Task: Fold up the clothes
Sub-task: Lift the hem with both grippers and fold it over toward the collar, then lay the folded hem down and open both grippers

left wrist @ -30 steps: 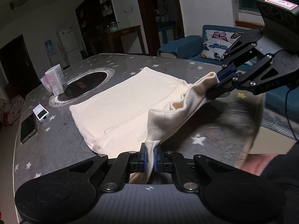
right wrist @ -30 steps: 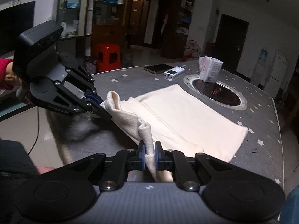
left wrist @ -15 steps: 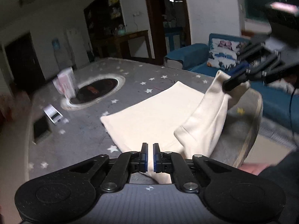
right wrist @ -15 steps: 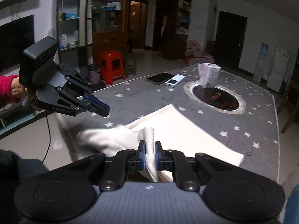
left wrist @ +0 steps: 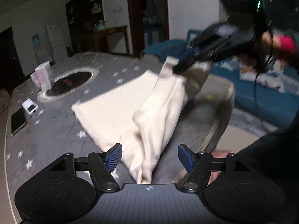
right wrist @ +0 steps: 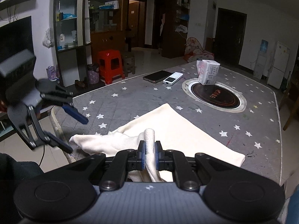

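Observation:
A cream garment (left wrist: 115,108) lies folded on the grey star-patterned table (left wrist: 56,134). My left gripper (left wrist: 149,157) has its jaws opening wide. A bunched end of the garment lies loose between the blue pads (left wrist: 114,156), and neither pad touches it. My right gripper (right wrist: 149,155) is shut on a rolled fold of the garment (right wrist: 177,130), lifted a little off the table. In the left wrist view the right gripper (left wrist: 179,65) holds up a corner at the upper right. In the right wrist view the left gripper (right wrist: 77,135) stands open at the table's near-left edge.
An inset round cooktop (right wrist: 214,97) carries a tissue pack (right wrist: 208,71). A phone (right wrist: 157,76) and a white remote (right wrist: 172,78) lie near the far edge. A blue sofa (left wrist: 261,97) and a red stool (right wrist: 110,65) stand beyond the table. A person's dark sleeve (left wrist: 271,158) is close by.
The left jaws, shut on the garment's corner a second ago, now stand wide and the corner lies loose. The right gripper has risen with its fold, dragging the near edge over the garment.

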### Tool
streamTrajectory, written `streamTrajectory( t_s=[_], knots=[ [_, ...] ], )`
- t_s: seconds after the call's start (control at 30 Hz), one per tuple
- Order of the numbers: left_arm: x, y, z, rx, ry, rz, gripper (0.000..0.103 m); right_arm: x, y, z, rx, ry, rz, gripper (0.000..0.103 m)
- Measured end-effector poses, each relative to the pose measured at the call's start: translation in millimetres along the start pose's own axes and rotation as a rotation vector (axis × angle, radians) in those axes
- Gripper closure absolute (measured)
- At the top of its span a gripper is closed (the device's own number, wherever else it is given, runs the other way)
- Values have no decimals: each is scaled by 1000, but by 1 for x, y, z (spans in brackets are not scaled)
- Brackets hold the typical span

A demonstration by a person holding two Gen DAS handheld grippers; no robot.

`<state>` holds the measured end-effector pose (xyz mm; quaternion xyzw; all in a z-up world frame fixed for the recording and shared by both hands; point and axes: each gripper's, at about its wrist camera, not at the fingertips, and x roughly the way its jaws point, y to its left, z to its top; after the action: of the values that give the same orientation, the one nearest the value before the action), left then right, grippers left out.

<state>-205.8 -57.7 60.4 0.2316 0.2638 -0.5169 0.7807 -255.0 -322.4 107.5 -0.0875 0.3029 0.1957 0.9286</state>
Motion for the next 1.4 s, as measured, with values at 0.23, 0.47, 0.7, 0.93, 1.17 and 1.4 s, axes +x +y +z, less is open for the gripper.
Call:
streamTrajectory(
  t_s=[0.23, 0.47, 0.7, 0.93, 1.17, 1.4],
  knots=[
    [24, -10, -18, 78, 48, 98, 92, -10, 5, -7, 8, -23, -12, 94],
    [-16, -10, -8, 37, -29, 61, 95, -38, 18, -11, -13, -51, -6, 95],
    [-10, 31, 27, -24, -71, 93, 95, -28, -12, 13, 3, -67, -44, 95],
    [61, 89, 58, -129, -7, 162, 95, 46, -83, 38, 104, -51, -126, 94],
    [124, 120, 46, -258, 75, 243, 89, 135, -135, 5, 325, 65, -217, 92],
    [117, 127, 46, -291, 58, 285, 77, 113, -133, -2, 355, 52, -211, 90]
  ],
)
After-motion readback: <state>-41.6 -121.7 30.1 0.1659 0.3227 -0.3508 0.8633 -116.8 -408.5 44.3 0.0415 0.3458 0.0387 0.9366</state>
